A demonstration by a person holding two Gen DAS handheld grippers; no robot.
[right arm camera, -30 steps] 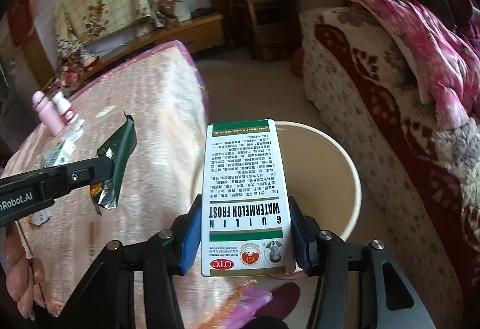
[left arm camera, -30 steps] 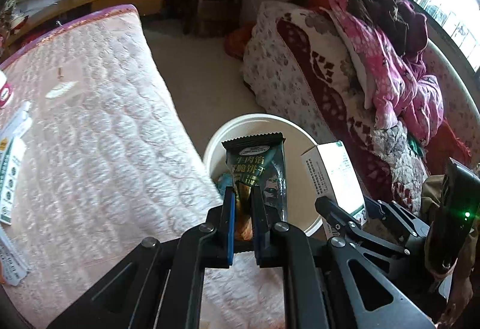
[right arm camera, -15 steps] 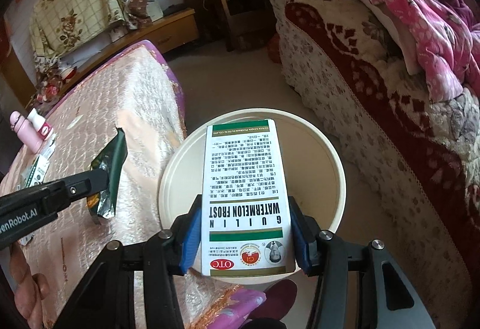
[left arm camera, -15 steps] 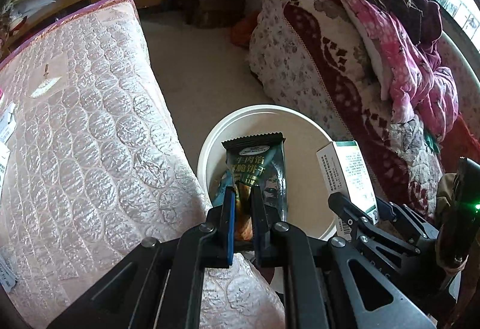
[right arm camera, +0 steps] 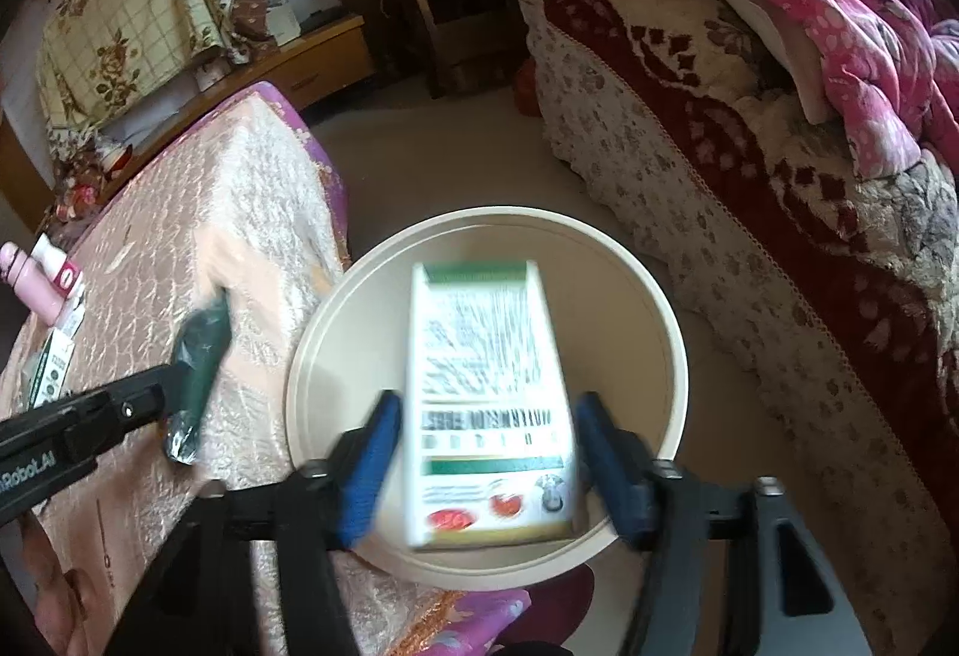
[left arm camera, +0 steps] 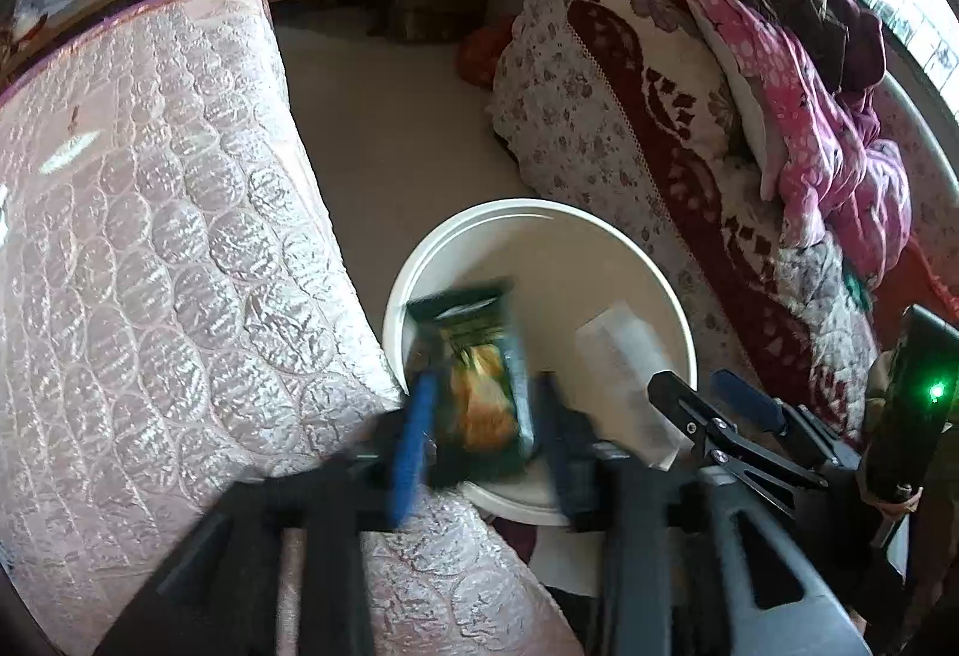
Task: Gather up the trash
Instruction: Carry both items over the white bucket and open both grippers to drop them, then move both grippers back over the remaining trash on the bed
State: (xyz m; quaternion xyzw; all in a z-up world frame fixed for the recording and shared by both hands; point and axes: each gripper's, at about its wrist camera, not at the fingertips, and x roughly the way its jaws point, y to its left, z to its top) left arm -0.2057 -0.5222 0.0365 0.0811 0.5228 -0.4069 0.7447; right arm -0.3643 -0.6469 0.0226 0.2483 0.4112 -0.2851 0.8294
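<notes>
A white round bin point(left arm camera: 539, 212) stands on the floor beside the bed; it also shows in the right wrist view point(right arm camera: 674, 332). My left gripper point(left arm camera: 479, 410) is over its near rim with the jaws spread, and a dark green snack wrapper point(left arm camera: 479, 356) sits blurred between them, loose. My right gripper point(right arm camera: 485, 452) is over the bin with the jaws spread, and a white and green medicine box point(right arm camera: 488, 398) sits blurred between them, loose. The box point(left arm camera: 626, 362) shows as a pale blur in the left wrist view.
A pink quilted mattress point(left arm camera: 150, 236) lies left of the bin. A sofa with a floral cover point(left arm camera: 629, 117) and pink clothes point(left arm camera: 809, 129) is on the right. Small bottles point(right arm camera: 42, 278) and packets point(right arm camera: 54, 362) lie on the mattress at far left.
Both grippers have opened over the bin. The wrapper and the box, held tight before, are now blurred and loose between the spread jaws. Both grippers moved further over the bin.
</notes>
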